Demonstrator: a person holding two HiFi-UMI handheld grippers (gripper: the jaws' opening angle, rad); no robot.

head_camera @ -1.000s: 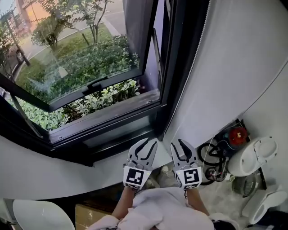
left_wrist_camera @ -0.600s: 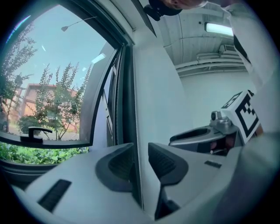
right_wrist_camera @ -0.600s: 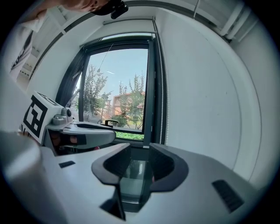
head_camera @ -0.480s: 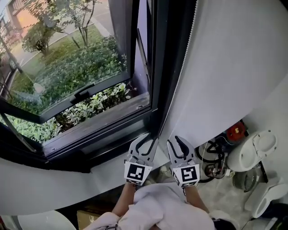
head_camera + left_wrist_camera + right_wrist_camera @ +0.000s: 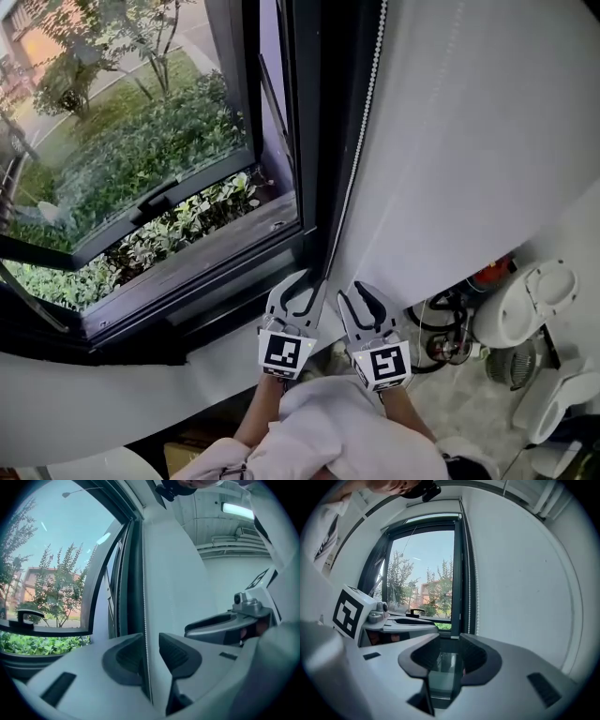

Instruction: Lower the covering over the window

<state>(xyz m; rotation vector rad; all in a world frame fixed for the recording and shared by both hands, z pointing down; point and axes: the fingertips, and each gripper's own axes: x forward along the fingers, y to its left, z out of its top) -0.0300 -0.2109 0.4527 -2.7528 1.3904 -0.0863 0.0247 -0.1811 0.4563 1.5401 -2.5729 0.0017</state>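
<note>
The left gripper (image 5: 298, 281) pointed level at the window, jaws parted with the bead chain (image 5: 145, 597) hanging unpinched between them. Just beside it, the right gripper (image 5: 359, 292) was released, gripping nothing.

bright daylight from window (image 5: 141, 178); gripper views fisheye-warped, dark corners.

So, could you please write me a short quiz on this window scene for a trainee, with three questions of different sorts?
1. True or false: the left gripper is pressed shut on the bead chain.
2. What does the right gripper hold? A) the bead chain B) nothing C) a cloth
3. Fill in: in the head view, the bead chain hangs at the ____ side of the window frame.

Key: 1 false, the chain runs between jaws that stand apart; 2 B; 3 right.
</note>
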